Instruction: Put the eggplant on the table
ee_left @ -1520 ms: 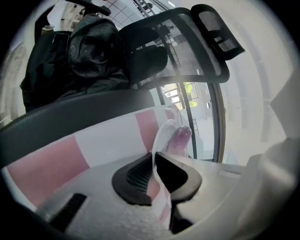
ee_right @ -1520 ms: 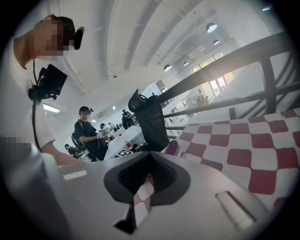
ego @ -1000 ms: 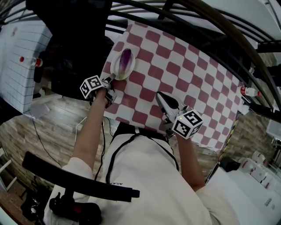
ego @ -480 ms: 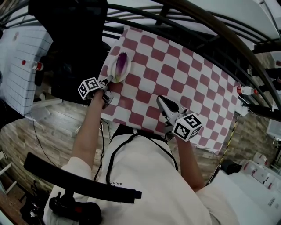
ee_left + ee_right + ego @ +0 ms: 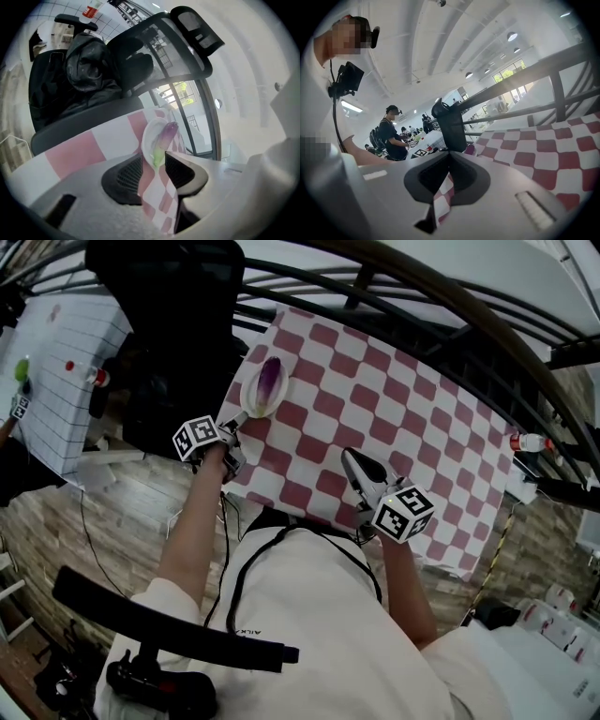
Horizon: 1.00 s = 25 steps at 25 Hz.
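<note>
Looks close to done, judging from the layout. Shows the eggplant (image 5: 270,378) lying in a white plate (image 5: 251,401), with the plate resting on the checked counter (image 5: 403,418) near its left edge. Counts as on the counter only by way of the plate; hard to say from the task line alone whether that suffices. Leaves, at most, lifting the eggplant out and laying it straight on the cloth; otherwise just drawing both claws clear.

Left claw (image 5: 232,425): opening at this moment, already wide apart. Holds nothing. Sits just at the plate's near rim, pointing toward it, with the eggplant's green stem end just beyond the tips in the left gripper view. Shows only checked cloth in the gap between the pads (image 5: 125,173); no pad pressing on plate or eggplant, though cannot rule out a light brush of the rim against one tip.

Right claw (image 5: 361,468): closed together, tips meeting, nothing clamped between. Hovers over the counter's near edge, well apart from the plate, pointing out across the cloth. Plays no visible part in the placing.
</note>
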Tool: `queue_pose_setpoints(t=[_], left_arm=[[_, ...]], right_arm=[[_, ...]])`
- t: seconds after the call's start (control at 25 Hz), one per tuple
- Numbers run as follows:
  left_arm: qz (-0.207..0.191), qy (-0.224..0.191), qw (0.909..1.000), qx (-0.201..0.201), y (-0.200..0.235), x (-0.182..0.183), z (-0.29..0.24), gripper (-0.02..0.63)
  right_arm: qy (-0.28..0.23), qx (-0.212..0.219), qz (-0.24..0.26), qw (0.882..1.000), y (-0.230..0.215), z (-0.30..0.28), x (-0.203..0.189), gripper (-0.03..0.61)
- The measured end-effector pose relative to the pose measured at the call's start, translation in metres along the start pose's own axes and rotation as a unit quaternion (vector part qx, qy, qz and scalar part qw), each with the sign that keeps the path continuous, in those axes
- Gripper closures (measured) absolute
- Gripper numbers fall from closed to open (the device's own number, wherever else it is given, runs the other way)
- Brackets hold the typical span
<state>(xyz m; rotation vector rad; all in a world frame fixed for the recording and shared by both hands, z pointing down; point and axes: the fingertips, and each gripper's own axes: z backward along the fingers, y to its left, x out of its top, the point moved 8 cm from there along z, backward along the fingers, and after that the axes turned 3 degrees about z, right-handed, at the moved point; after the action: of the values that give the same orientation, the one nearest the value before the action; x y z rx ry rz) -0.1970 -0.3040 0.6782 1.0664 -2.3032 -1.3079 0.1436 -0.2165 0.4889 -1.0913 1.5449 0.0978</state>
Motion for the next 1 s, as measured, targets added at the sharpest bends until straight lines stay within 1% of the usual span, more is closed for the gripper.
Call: queue_pose_setpoints(t=[0.08, 0.16, 0.28, 0.48, 0.56, 0.68, 0.84, 1.0], left_arm=[[-0.02, -0.003, 0.9998, -0.003, -0.006, -0.006, 0.008, 0.48], [-0.037, -0.01, 0.9993, -0.006, -0.013, -0.01, 0.016, 0.522], [-0.049, -0.025, 0.9984, -0.016, -0.025, -0.015, 0.027, 0.54], [-0.101, -0.037, 0.9938, -0.029, -0.055, -0.026, 0.048, 0.585], [-0.112, -0.044, 0.992, -0.04, -0.066, -0.029, 0.055, 0.606], [-0.125, -0.056, 0.9889, -0.058, -0.083, -0.033, 0.067, 0.606], [-0.156, -0.073, 0.9824, -0.073, -0.107, -0.038, 0.084, 0.606], [-0.176, -0.087, 0.9758, -0.096, -0.13, -0.046, 0.104, 0.606]], right_arm=[[-0.002, 0.004, 0.005, 1.0, 0.0, 0.002, 0.0, 0.571], [-0.004, 0.01, 0.009, 1.0, -0.001, 0.001, 0.001, 0.571], [-0.005, 0.021, 0.016, 1.0, -0.001, -0.002, 0.005, 0.571], [-0.008, 0.042, 0.035, 0.998, 0.004, -0.007, 0.014, 0.571], [-0.011, 0.049, 0.043, 0.998, 0.007, -0.008, 0.02, 0.571], [-0.017, 0.056, 0.054, 0.997, 0.012, -0.009, 0.028, 0.571], [-0.026, 0.062, 0.06, 0.996, 0.017, -0.009, 0.036, 0.571], [-0.029, 0.07, 0.064, 0.995, 0.024, -0.009, 0.039, 0.571]])
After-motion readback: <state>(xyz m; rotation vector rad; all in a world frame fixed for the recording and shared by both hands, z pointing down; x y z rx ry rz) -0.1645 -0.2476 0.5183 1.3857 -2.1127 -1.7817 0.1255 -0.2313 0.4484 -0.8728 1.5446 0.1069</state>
